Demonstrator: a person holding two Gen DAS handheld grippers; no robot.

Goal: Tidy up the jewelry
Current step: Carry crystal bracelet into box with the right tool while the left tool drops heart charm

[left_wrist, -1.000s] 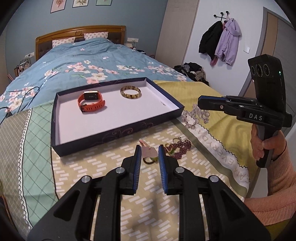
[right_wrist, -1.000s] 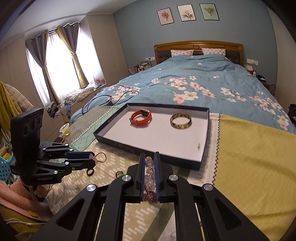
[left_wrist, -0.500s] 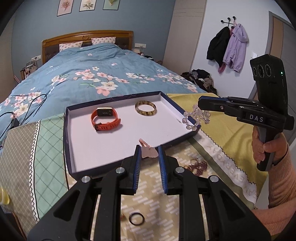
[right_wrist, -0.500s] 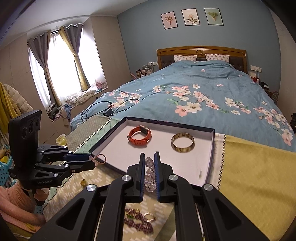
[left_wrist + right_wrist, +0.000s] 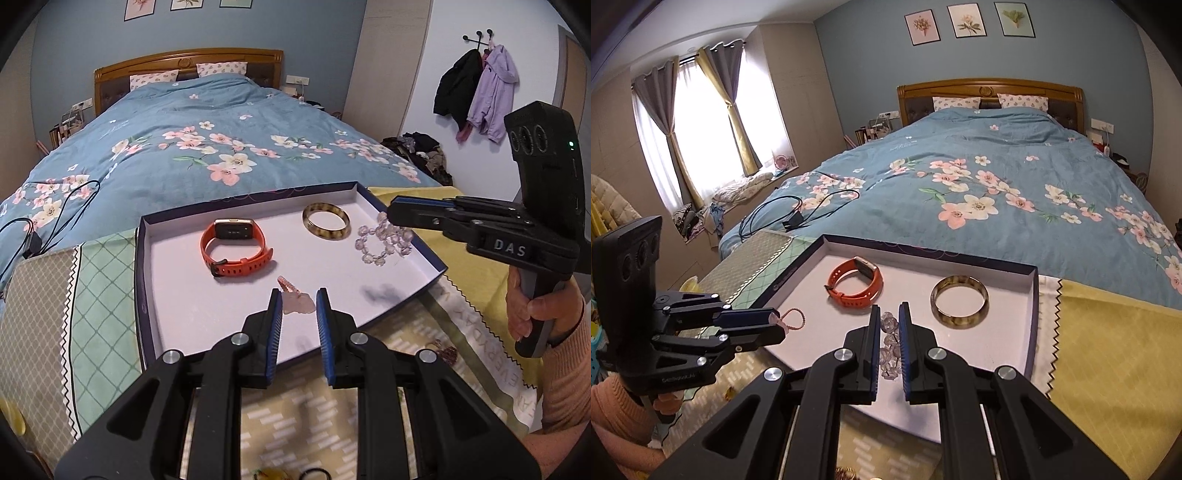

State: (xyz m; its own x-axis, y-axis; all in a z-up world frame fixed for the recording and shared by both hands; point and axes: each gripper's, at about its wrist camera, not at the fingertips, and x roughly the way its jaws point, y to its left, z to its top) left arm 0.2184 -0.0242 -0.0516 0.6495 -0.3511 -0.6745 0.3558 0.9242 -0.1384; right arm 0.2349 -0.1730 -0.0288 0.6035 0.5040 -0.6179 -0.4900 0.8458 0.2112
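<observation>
Left wrist: tray (image 5: 142, 280) holds watch (image 5: 236, 245), bangle (image 5: 326, 221).

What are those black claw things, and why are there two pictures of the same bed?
A person holds a grabbing tool in each hand, and each tool has a camera looking along its claws, so you get two pictures. The left gripper holds a small pink charm. The right gripper holds a clear bead bracelet. Both hang over a tray on the bed. In it lie an orange watch and a brown bangle.
</observation>
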